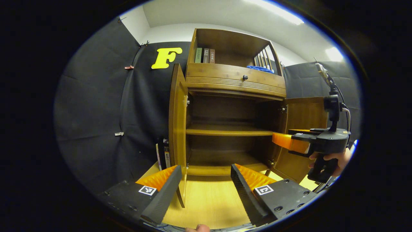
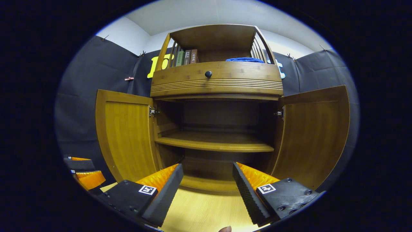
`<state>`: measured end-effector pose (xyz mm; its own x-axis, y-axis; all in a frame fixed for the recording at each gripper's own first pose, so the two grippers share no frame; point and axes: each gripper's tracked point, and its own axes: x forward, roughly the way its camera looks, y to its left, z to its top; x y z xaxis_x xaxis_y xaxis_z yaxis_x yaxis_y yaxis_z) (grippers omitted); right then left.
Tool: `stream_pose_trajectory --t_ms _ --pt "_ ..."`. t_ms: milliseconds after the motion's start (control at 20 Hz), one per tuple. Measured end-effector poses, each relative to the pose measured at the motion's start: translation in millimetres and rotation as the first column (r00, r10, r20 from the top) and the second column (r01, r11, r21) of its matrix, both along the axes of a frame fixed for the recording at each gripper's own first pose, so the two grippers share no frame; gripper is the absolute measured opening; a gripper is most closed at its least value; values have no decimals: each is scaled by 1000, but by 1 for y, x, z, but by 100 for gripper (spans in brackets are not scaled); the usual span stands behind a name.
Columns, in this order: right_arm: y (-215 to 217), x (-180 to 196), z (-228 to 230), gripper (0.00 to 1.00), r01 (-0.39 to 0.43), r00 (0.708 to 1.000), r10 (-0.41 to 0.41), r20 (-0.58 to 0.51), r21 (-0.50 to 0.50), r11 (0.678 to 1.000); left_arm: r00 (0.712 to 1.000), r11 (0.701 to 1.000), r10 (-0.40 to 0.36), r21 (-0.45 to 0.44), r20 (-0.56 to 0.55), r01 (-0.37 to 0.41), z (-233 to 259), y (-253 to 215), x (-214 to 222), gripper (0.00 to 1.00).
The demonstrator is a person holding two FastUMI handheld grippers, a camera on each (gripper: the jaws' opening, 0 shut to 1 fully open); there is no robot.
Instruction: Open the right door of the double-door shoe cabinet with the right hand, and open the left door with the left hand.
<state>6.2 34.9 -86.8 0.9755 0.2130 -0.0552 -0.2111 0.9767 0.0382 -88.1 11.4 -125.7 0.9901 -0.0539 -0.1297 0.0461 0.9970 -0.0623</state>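
Ahead of both grippers, shoe cabinet (image 2: 219,141) with left door (image 2: 125,138) and right door (image 2: 312,135) swung wide. Left gripper (image 1: 204,185) spread wide, edge of left door between its fingers, untouched. Right gripper (image 2: 207,190) spread wide, gripping nothing, facing the cabinet's shelf (image 2: 215,143).

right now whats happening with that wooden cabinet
A person holds a gripper in each hand in front of a wooden shoe cabinet. Both doors are swung open: the left door and the right door stand wide, showing a bare inner shelf. The left gripper and the right gripper are both open and grip nothing. The door-opening job looks done.
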Motion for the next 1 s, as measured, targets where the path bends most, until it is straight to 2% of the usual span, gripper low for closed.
stream_pose_trajectory --t_ms 1000 --pt "1 -14 5 96 -15 1000 16 15 -9 1000 999 999 -40 3 3 40 3 -20 -2 94"
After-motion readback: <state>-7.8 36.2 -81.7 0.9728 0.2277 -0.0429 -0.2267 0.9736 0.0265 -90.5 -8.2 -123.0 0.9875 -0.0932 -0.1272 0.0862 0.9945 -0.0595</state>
